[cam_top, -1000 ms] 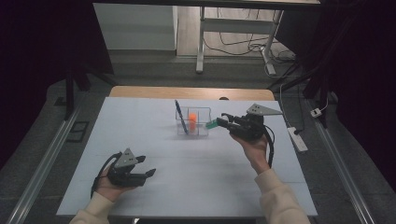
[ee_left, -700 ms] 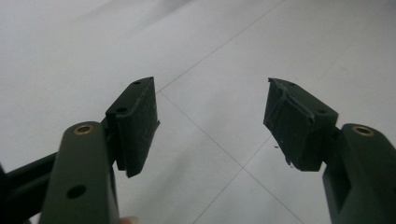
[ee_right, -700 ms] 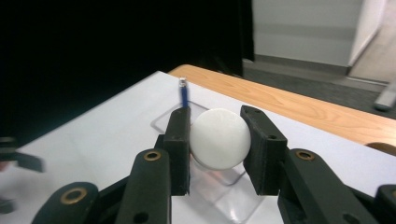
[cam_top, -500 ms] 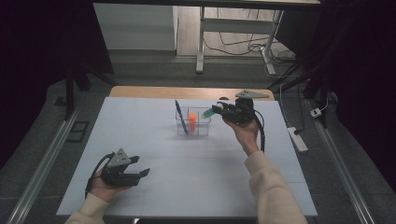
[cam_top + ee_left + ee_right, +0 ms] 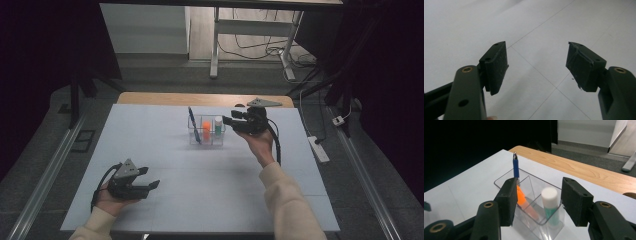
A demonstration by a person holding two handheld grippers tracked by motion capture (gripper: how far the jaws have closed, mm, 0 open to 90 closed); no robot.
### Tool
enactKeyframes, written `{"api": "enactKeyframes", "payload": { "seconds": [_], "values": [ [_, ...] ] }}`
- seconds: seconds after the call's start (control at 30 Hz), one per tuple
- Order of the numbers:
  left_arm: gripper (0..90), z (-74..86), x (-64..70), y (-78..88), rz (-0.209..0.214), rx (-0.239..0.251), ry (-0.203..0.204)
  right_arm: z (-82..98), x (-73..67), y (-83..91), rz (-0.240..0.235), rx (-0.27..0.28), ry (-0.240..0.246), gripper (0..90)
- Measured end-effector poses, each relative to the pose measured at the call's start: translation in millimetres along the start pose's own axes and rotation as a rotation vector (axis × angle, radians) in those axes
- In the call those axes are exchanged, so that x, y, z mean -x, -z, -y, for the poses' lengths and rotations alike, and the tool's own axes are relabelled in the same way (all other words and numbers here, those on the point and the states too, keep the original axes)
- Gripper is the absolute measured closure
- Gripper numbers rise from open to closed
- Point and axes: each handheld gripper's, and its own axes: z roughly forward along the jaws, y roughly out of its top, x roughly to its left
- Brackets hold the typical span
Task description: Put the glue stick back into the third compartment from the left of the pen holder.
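A clear plastic organiser [image 5: 200,141] [image 5: 533,185] stands at the table's middle back. In it lean a blue pen [image 5: 193,122] [image 5: 516,167] and an orange marker [image 5: 206,129] [image 5: 521,197]. A green stick with a white cap [image 5: 218,125] [image 5: 549,202] stands upright in its right compartment. My right gripper [image 5: 228,120] [image 5: 539,182] hovers just right of the organiser; its jaws have just been opening, and the stick shows between them without either pad touching it. My left gripper [image 5: 149,177] [image 5: 536,47] rests open and empty over the front left of the table.
The white table [image 5: 150,125] has a wooden strip [image 5: 150,98] along its far edge. A white power strip [image 5: 318,149] lies on the floor to the right. Metal rails run along both sides.
My right gripper carried the green stick leftward to the organiser and its jaws opened; the stick now stands in the right compartment. The left hand has barely moved.
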Motion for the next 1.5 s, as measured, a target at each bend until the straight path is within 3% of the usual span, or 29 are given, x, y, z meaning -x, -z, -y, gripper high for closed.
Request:
{"api": "enactKeyframes", "payload": {
  "seconds": [0.2, 0.8, 1.2, 1.5],
  "values": [
    [33.1, -0.2, -0.8, -0.2, -0.002, 0.003, 0.009, 13.4, 1.4, 18.6, -0.011, -0.03, 0.025, 45.3],
    [32.2, -2.3, -3.2, -5.7, -0.004, -0.01, 0.02, 84.6, -4.0, 81.3, -0.038, -0.083, 0.047, 44.3],
    [32.1, -4.5, -4.7, -5.1, -0.003, 0.002, 0.026, 115.2, 2.5, 115.4, -0.018, -0.098, 0.037, 44.0],
    [31.8, -7.0, -5.3, -6.3, -0.002, 0.006, 0.032, 125.0, 4.7, 125.0, -0.01, -0.109, 0.055, 43.6]
  ]
}}
